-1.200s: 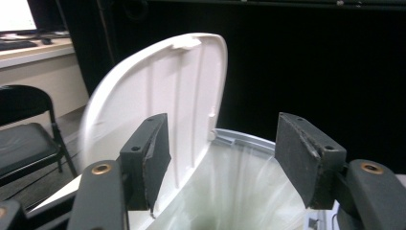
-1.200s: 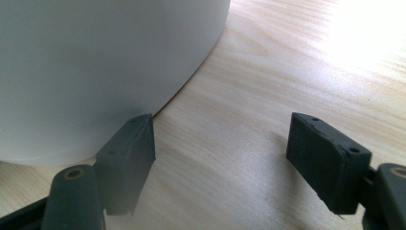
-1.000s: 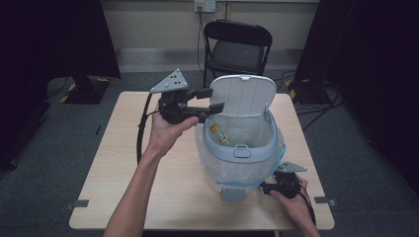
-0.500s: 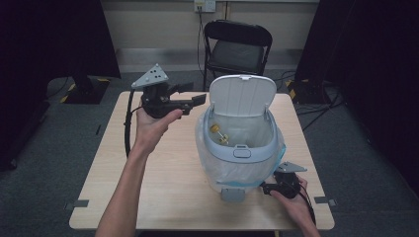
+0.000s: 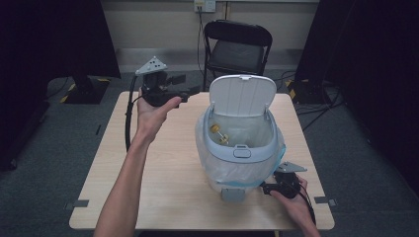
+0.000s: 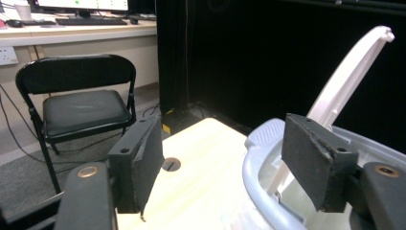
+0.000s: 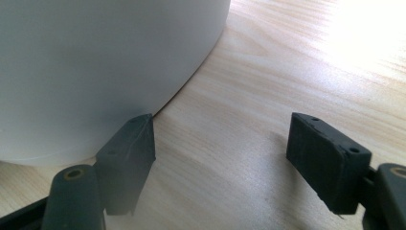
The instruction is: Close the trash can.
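Note:
A pale blue-white pedal bin (image 5: 239, 148) lined with a clear bag stands on the wooden table (image 5: 163, 187) with its lid (image 5: 242, 95) up. A small yellowish item (image 5: 219, 133) lies inside. My left gripper (image 5: 185, 86) is held in the air left of the lid, pointing towards it. Its jaws have just been opening and nothing is between them. The left gripper view looks between the jaws (image 6: 225, 163) at the bin's rim (image 6: 268, 182) and raised lid (image 6: 349, 72). My right gripper (image 5: 267, 188) rests low at the bin's front right, beside the pedal (image 5: 232, 194), open and empty (image 7: 225, 143), its left pad close to the bin wall (image 7: 95, 62).
A black folding chair (image 5: 237, 47) stands behind the table's far edge, also seen in the left gripper view (image 6: 81, 105). Bare tabletop stretches left of the bin. Dark curtains hang on both sides of the room.
My left hand has carried its gripper leftward, away from the bin's lid, and its jaws stand a little wider. The right hand and the bin have stayed put.

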Motion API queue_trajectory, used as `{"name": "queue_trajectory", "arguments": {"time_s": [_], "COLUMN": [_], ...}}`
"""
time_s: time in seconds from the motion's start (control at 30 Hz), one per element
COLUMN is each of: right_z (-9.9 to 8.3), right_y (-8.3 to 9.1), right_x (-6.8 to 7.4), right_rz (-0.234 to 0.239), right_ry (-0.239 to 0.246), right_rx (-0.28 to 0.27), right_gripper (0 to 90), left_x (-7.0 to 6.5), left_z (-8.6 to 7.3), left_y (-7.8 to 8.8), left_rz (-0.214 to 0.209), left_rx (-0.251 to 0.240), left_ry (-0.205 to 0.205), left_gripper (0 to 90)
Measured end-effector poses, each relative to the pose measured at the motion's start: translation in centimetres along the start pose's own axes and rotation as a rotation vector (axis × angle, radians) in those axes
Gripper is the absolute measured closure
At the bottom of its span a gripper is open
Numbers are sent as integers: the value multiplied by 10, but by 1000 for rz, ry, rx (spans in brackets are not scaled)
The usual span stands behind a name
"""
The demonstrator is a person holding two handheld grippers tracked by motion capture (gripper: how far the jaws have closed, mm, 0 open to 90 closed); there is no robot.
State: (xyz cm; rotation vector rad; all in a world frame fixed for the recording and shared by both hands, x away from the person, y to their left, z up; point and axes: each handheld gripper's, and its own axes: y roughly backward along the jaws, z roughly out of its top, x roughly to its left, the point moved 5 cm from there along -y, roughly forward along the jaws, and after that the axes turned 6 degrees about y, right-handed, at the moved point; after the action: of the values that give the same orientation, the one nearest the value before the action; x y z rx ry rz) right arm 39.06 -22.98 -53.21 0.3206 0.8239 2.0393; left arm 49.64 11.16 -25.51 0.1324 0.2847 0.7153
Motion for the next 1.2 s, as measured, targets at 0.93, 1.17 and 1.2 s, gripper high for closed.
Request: {"name": "queue_trajectory", "arguments": {"time_s": [0.93, 1.17, 1.2], "right_z": [0, 0, 0], "right_y": [0, 0, 0], "right_x": [0, 0, 0], "right_rz": [2, 1, 1], "right_ry": [1, 2, 2], "right_rx": [0, 0, 0], "right_gripper": [241, 241, 241], "left_x": [-10, -18, -18], "left_z": [4, 3, 3], "left_y": [-27, -24, -23], "left_rz": [-107, -120, -120], "left_rx": [-12, 6, 10], "left_ry": [41, 16, 6], "left_gripper": [309, 323, 322]}}
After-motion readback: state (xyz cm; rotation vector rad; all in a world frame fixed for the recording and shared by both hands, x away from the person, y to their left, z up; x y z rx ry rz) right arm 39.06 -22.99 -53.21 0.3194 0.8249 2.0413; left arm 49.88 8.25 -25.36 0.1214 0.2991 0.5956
